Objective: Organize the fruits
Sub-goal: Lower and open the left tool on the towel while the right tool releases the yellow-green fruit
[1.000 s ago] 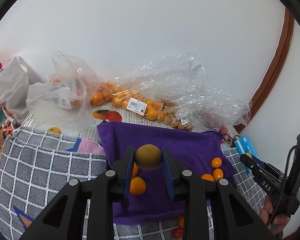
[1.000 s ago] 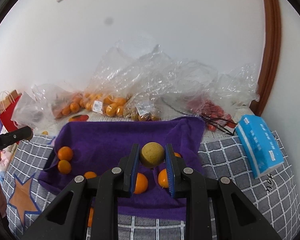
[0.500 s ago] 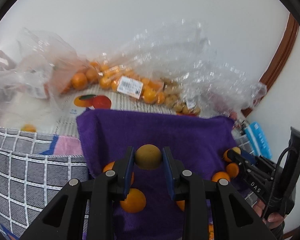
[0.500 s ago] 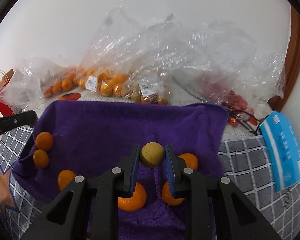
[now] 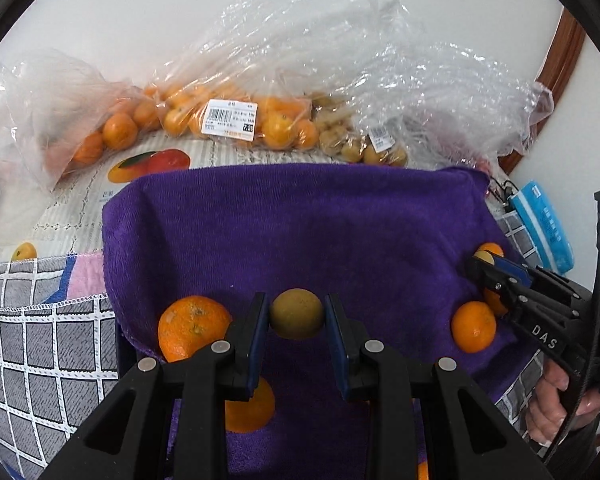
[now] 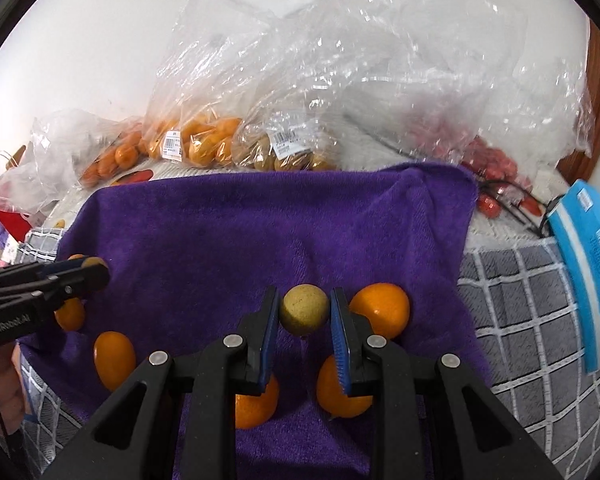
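Observation:
My left gripper (image 5: pixel 297 314) is shut on a small brown round fruit (image 5: pixel 297 313), low over a purple towel (image 5: pixel 300 224). Two oranges (image 5: pixel 194 326) lie just left of and under its fingers, and another orange (image 5: pixel 473 326) lies at the towel's right side. My right gripper (image 6: pixel 304 314) is shut on a small tan round fruit (image 6: pixel 304 309), above the same purple towel (image 6: pixel 260 232), with oranges (image 6: pixel 380 308) beside and beneath it. In the left wrist view the right gripper (image 5: pixel 485 261) enters from the right, held by a hand (image 5: pixel 556 404). The left gripper (image 6: pixel 88 268) shows at the left of the right wrist view.
Clear plastic bags of oranges (image 5: pixel 228 120) and small brown fruits (image 6: pixel 288 152) lie behind the towel against the wall, with red fruits (image 6: pixel 488 160) in a bag at the right. A blue tissue pack (image 6: pixel 588 264) rests on the grey checked cloth (image 6: pixel 520 312).
Both grippers have come down and forward toward the purple towel, each still holding its small fruit. The towel and oranges now look larger and closer.

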`<state>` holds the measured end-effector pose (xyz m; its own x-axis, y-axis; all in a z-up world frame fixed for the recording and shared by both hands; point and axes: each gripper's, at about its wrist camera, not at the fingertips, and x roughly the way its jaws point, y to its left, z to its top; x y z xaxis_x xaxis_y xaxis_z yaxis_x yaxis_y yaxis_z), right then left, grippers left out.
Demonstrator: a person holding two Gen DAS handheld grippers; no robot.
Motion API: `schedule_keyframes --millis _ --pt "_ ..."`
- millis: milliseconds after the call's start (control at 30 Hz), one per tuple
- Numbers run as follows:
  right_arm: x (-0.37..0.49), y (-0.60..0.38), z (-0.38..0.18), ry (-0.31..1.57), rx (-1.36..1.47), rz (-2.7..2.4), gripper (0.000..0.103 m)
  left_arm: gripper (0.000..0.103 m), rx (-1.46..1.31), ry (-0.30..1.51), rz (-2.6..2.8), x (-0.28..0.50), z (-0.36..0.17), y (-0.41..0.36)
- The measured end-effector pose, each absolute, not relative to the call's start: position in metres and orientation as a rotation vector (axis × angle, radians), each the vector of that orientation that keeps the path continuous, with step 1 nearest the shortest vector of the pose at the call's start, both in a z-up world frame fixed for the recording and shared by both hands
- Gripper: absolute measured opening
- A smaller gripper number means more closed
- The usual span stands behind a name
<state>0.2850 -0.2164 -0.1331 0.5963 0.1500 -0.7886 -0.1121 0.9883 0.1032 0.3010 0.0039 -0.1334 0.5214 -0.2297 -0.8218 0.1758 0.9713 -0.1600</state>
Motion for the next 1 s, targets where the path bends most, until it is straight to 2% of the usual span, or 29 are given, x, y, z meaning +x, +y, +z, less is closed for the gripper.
schedule_keyframes --millis 367,533,733,900,1000 --pt "0.280 -0.211 -0.134 0.900 -0.002 0.140 0.026 0.027 -0.056 1.027 -0.238 0.302 -0.140 -0.001" --pt "0.273 -0.215 -0.126 0.868 0.011 0.146 0.047 0.028 -0.045 1.027 -0.231 0.299 -0.136 -0.004" --pt "0.257 -0.215 -0.105 0.812 -0.026 0.108 0.066 0.030 -0.048 1.008 -0.211 0.286 -0.121 0.000" --pt "0.232 -0.213 -0.084 0.769 -0.055 0.061 0.078 0.033 -0.058 0.958 -0.162 0.266 -0.101 0.017" --pt "0.215 -0.206 -0.077 0.751 -0.103 0.019 0.080 0.033 -0.065 0.915 -0.129 0.250 -0.090 0.029"
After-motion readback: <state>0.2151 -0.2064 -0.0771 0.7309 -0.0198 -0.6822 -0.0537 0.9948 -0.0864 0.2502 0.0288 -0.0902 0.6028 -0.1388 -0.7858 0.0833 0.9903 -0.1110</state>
